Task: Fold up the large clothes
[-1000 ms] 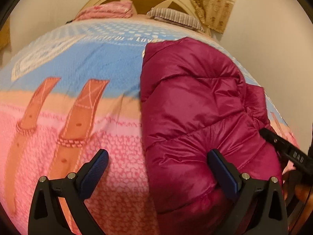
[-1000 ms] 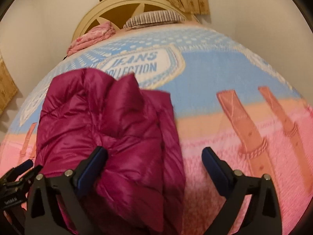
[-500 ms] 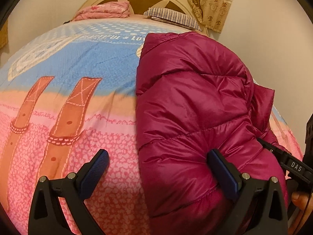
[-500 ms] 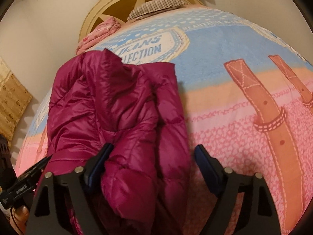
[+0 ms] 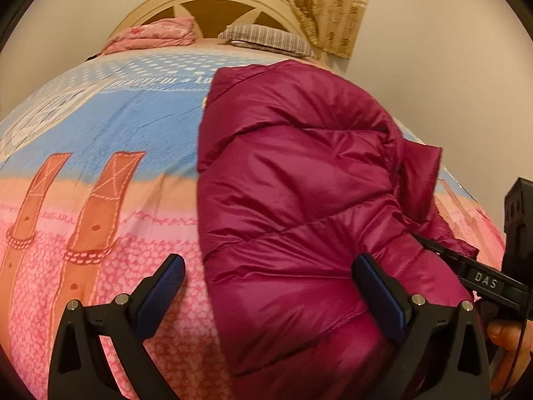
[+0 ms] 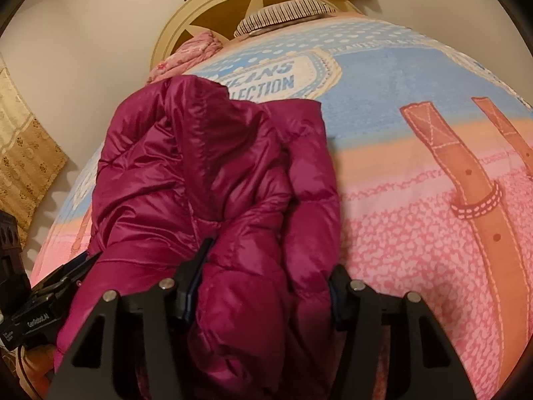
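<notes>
Left wrist view: left gripper [image 5: 266, 291] hovering with jaws spread wide, straddling the near left edge of the magenta puffer jacket [image 5: 299, 200], pads not pressing it; likely being lined up for a hold on that edge. Jacket lying bunched on the patterned bedspread [image 5: 100, 133], right half of the bed. Right gripper [image 5: 479, 276] reaching in at the jacket's right side, a hand [image 5: 509, 343] behind it. Pillows [image 5: 266, 33] and headboard [image 5: 206, 3] well apart.

Right wrist view: right gripper [image 6: 263, 295] jaws have just been closing, now pinching a thick fold of jacket between them, seemingly to lift for folding. Puffy bulk is hiding the pad faces; slippery fabric may be resisting a clean crease
</notes>
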